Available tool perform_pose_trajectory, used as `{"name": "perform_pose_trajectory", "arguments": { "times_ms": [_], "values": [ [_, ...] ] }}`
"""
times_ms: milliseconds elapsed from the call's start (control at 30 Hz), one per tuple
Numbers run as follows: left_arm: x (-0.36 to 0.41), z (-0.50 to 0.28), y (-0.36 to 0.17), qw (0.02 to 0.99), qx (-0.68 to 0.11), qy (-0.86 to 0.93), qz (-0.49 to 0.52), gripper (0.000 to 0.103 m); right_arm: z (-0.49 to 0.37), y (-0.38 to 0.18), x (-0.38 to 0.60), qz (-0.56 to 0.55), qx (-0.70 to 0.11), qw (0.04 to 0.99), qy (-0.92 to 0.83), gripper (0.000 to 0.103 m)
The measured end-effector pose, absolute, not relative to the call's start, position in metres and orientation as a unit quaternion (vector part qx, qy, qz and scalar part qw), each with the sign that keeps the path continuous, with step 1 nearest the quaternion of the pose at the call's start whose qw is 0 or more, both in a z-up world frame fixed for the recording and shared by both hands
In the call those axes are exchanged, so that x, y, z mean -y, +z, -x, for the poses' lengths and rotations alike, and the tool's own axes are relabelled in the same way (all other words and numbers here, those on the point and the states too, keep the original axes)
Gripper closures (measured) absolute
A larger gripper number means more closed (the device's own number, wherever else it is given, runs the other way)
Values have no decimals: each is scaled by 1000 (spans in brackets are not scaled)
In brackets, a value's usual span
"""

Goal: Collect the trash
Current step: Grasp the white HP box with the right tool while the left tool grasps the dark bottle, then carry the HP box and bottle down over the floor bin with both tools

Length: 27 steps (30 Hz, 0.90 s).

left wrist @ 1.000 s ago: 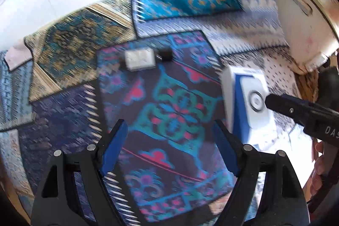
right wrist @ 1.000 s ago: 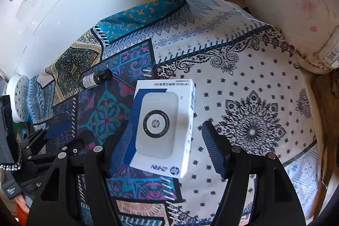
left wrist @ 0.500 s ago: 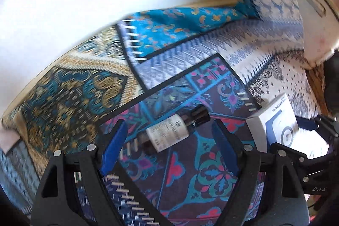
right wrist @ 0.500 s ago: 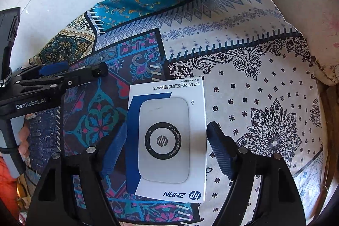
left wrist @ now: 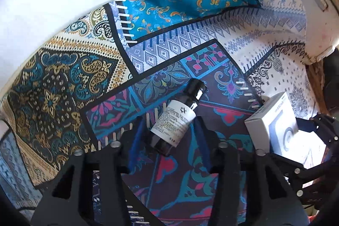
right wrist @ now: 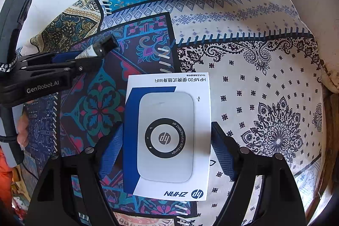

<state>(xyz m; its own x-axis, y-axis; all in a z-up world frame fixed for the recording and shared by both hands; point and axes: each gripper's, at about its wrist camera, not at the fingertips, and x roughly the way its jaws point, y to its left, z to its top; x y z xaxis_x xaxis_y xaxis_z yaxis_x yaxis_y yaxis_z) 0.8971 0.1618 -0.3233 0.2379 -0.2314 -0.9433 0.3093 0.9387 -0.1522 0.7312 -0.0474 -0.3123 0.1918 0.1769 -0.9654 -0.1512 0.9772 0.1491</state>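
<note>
Your left tool stands apart, its fingers flanking the dark bottle, which lies on the patterned cloth; contact cannot be confirmed. Your right tool is likewise apart, straddling the white HP box. The bottle's label text is illegible. Beyond, a white appliance is cut off.

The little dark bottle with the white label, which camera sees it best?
The left wrist view. There the bottle lies whole on the patchwork cloth, between the left gripper fingers. The right wrist view shows only its cap end, beside the HP box.
</note>
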Motion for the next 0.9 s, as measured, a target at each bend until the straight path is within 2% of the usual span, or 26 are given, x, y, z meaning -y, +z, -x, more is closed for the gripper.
{"name": "perform_pose_trajectory", "arguments": {
  "times_ms": [67, 100, 433, 900],
  "values": [
    [-166, -895, -322, 786, -593, -172, -19, 75, -730, -313, 47, -8, -624, 773, 110, 26],
    [-167, -893, -322, 786, -593, -172, -14, 76, -729, -314, 48, -8, -622, 775, 113, 26],
    [-160, -853, -308, 800, -583, -141, 10, 76, -713, -306, 68, -25, -610, 785, 101, 27],
    [-125, -758, -230, 854, -518, -36, 43, 76, -673, -223, 114, -18, -531, 830, 170, 27]
  ]
}}
